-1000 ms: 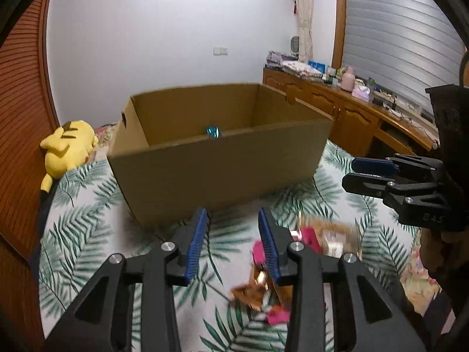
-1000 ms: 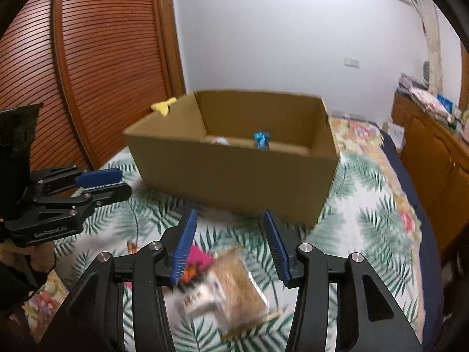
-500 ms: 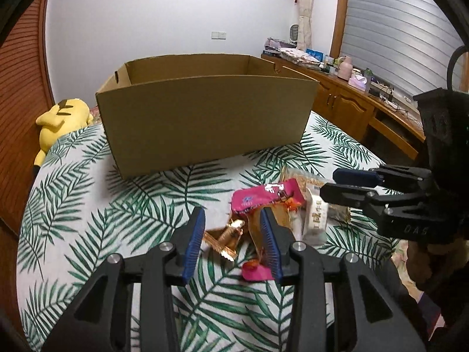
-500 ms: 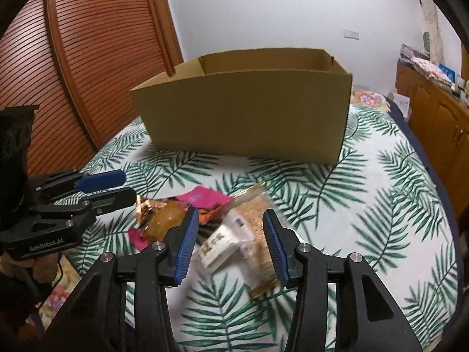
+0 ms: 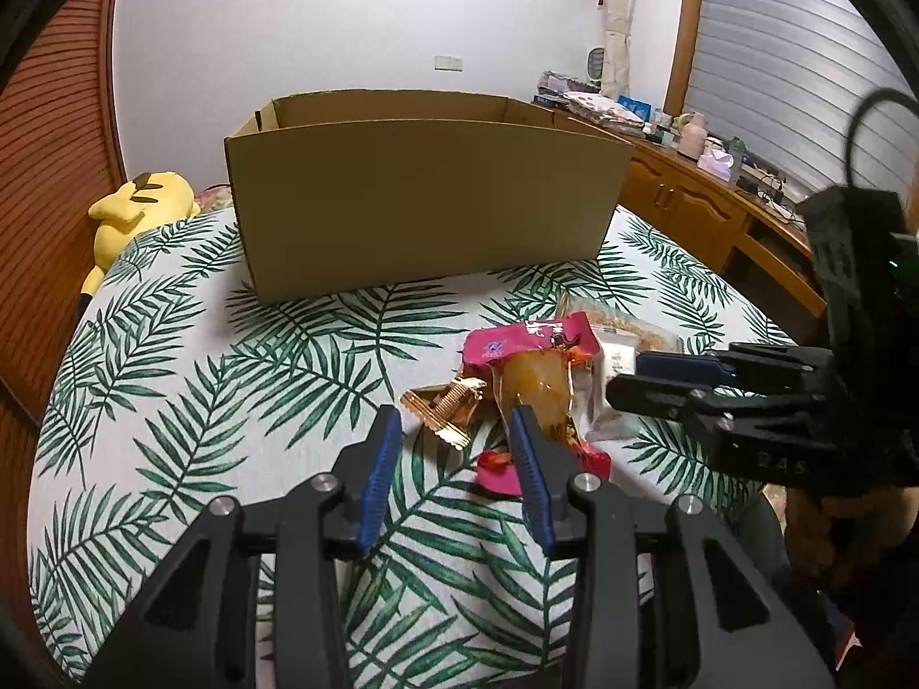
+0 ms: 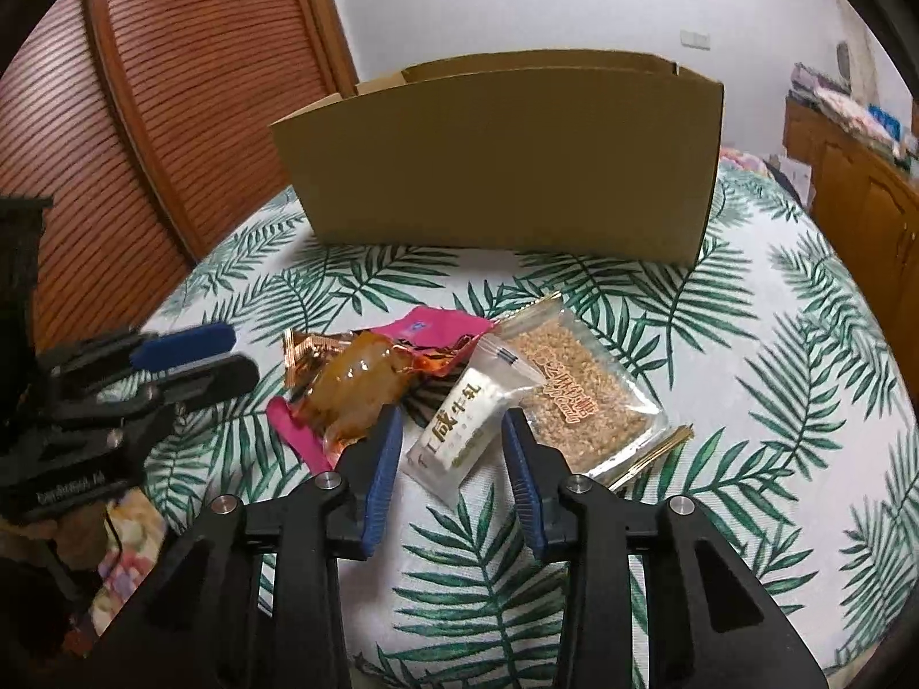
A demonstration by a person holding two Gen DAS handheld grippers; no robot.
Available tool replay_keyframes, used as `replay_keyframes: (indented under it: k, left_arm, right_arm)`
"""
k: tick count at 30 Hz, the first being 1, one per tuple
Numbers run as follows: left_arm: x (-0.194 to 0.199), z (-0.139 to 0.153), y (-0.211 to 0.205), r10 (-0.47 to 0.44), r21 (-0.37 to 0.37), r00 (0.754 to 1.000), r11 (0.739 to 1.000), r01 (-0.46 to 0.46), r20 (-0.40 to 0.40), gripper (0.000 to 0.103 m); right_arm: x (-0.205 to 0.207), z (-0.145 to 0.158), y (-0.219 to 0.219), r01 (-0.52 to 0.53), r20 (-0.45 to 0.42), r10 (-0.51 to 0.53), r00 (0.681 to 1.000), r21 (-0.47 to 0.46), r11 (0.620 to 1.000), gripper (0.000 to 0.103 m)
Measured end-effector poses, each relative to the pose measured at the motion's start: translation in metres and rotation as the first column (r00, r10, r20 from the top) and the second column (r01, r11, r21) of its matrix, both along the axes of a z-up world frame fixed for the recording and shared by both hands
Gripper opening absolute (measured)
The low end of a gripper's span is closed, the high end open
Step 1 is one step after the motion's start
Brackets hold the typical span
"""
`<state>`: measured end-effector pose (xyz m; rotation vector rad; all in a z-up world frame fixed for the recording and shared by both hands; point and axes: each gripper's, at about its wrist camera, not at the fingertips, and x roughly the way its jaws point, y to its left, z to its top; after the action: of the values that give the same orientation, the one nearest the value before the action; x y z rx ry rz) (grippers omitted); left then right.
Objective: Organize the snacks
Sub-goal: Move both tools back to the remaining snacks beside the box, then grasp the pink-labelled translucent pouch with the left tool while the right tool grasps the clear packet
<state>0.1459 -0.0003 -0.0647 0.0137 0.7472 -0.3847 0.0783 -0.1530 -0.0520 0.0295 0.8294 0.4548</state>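
Palm-leaf bedspread (image 6: 746, 344) under everything. Open cardboard box (image 6: 505, 161) at twelve o'clock, well apart from the snacks. Clear sesame-brittle pack (image 6: 586, 396) at one o'clock of the right gripper (image 6: 451, 425). Pink-and-orange meat pouch (image 6: 356, 384) at ten o'clock. White nougat packet (image 6: 459, 430) between the right jaws, which are closing, pads not yet touching. Gold-foil candy (image 5: 448, 407) at twelve o'clock of the left gripper (image 5: 454, 430), jaws apart and empty.

Likely risks: slick film squirting out of the closing pads; neighbouring pouch edge pinched along with the packet; grippers colliding, being near each other.
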Motion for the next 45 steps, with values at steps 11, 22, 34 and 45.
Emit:
replay_keyframes:
  k: [11,22,34,45]
  left_arm:
    - [-0.004,0.003,-0.001,-0.003,0.002,1.0,1.0,0.003,0.001,0.039]
    - [0.003,0.002,-0.028,-0.057,-0.028,0.998,0.998,0.056,-0.03,0.04]
    - [0.024,-0.011,-0.058,-0.036,0.046,0.998,0.998,0.039,-0.06,0.044]
    - [0.035,-0.03,-0.067,-0.009,0.137,0.995,0.99,0.023,-0.103,0.05]
  right_arm:
    - [0.013,-0.009,0.01,0.011,-0.023,-0.012,1.0,-0.069,0.998,0.035]
    - [0.007,-0.002,-0.001,0.012,0.025,-0.011,1.0,-0.043,0.999,0.013]
    - [0.014,0.001,-0.032,0.018,0.072,-0.018,0.997,-0.001,1.0,0.013]
    - [0.027,0.005,-0.025,-0.027,0.11,0.031,0.993,-0.036,0.999,0.013]
